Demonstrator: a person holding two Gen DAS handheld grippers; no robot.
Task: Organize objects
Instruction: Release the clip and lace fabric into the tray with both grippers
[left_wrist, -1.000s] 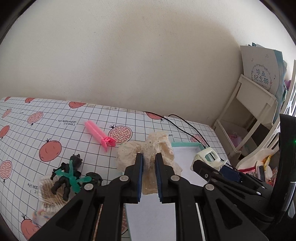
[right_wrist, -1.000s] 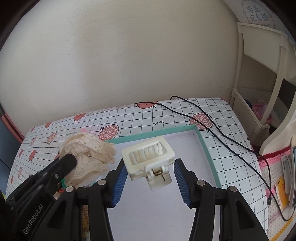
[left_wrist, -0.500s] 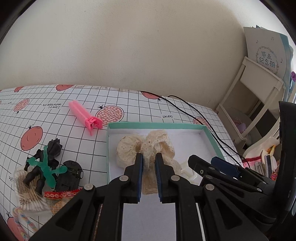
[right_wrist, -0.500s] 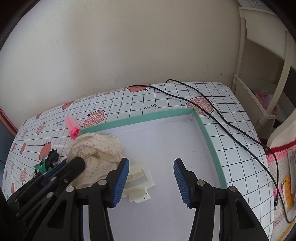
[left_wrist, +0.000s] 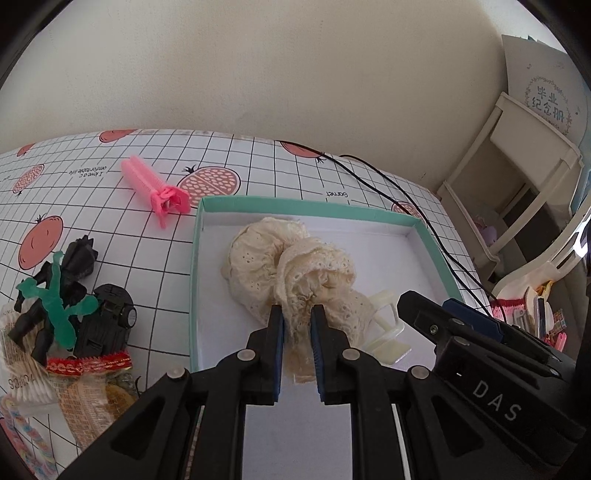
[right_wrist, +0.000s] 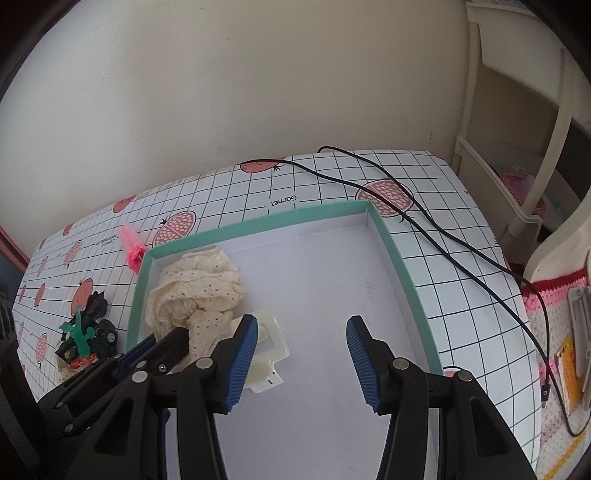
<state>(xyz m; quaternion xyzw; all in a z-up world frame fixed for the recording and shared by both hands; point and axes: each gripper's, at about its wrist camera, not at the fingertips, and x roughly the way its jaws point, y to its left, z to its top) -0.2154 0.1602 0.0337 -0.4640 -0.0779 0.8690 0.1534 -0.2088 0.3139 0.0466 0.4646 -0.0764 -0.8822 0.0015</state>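
We see the left gripper (left_wrist: 297, 314) with its blue-padded jaws pinched on the cream eyelet-lace fabric scrunchie (left_wrist: 291, 266), which rests on the floor of the shallow white cardboard box with a teal rim (left_wrist: 306, 206), in the box's left half. In the right wrist view the same scrunchie (right_wrist: 195, 291) lies at about 10 o'clock from the right gripper (right_wrist: 301, 326), whose jaws stand wide apart and hold nothing. A cream plastic hair clip (right_wrist: 267, 349) lies flat on the box floor, just beside the right gripper's left finger and partly under the scrunchie's edge; in the left wrist view it (left_wrist: 386, 332) shows at 3 o'clock from the left gripper.

Outside the box, on the white grid-printed tablecloth with pomegranate motifs (left_wrist: 92, 206), we note a pink plastic comb clip (left_wrist: 155, 188) at 11 o'clock, and at 9 o'clock a cluster: a black toy figure (left_wrist: 74, 280) with a translucent green plastic figure (left_wrist: 55, 299) on it. A thin black cable (right_wrist: 436, 236) runs across the cloth past the box's far right corner.
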